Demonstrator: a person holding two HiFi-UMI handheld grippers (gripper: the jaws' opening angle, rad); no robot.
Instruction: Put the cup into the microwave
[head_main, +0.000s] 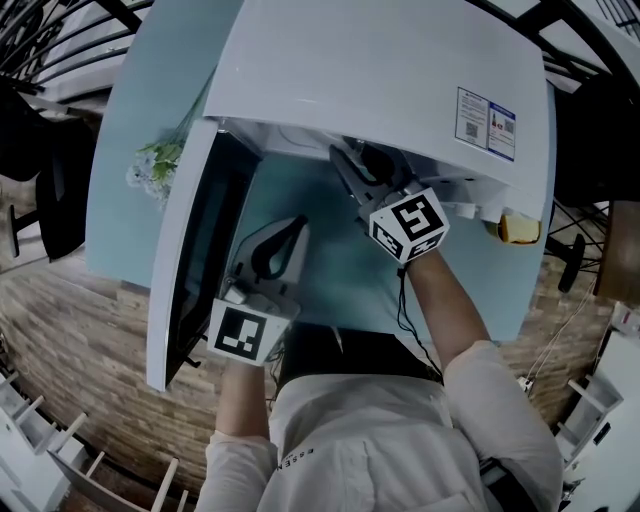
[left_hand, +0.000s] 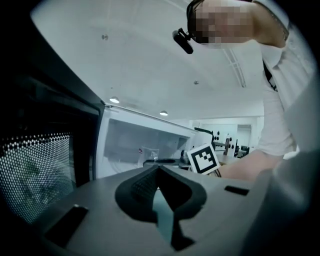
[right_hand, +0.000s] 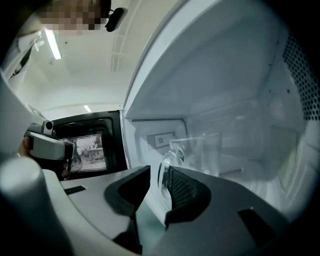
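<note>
The pale blue tabletop (head_main: 340, 270) carries a white microwave (head_main: 380, 70) standing toward its far edge, with the dark-windowed door (head_main: 190, 250) swung open toward the left edge. In the head view the right gripper (head_main: 355, 165) reaches forward into the open cavity, its marker cube just outside the opening. The left gripper (head_main: 288, 228) hangs over the tabletop just beside the inner face of the door. The left gripper view shows its jaws pressed together at the tips with nothing between them. The right gripper view looks into the white cavity: its jaws stand only narrowly apart, closed on the handle of a clear glass cup (right_hand: 200, 150). The cup stands upright inside the microwave, well within the opening, though whether its base touches the floor of the cavity cannot be told. A small bunch of pale flowers (head_main: 155, 165) lies near the left edge of the tabletop beyond the door.
</note>
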